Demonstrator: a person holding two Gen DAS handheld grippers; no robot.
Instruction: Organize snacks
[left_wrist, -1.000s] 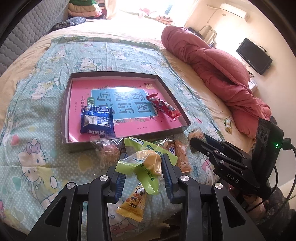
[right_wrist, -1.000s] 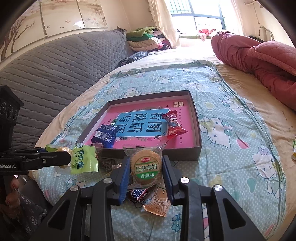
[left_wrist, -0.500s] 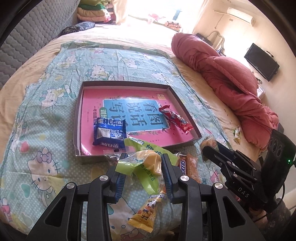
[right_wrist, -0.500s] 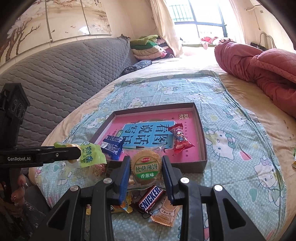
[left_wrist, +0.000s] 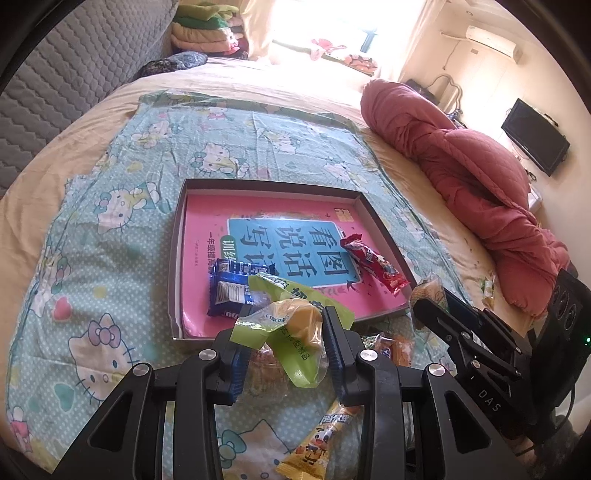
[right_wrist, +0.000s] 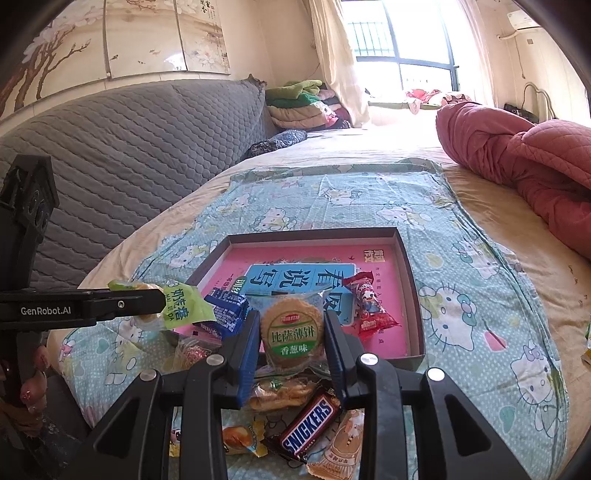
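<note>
My left gripper is shut on a green-wrapped yellow snack, held above the near edge of the shallow box. That gripper and its green packet also show at the left of the right wrist view. My right gripper is shut on a round cracker pack, just in front of the box. Inside the box, on a pink book, lie a blue packet and a red packet. The right gripper appears at the right of the left wrist view.
Loose snacks lie on the patterned blanket near the box: a Snickers bar, a yellow packet and several more. A rolled red quilt lies on the right, a grey padded headboard on the left. A person's fingers hold the left gripper.
Both grippers have moved forward and slightly up towards the box, each keeping its snack. The box now sits closer and lower in both views, and more loose snacks show beneath the right gripper.
</note>
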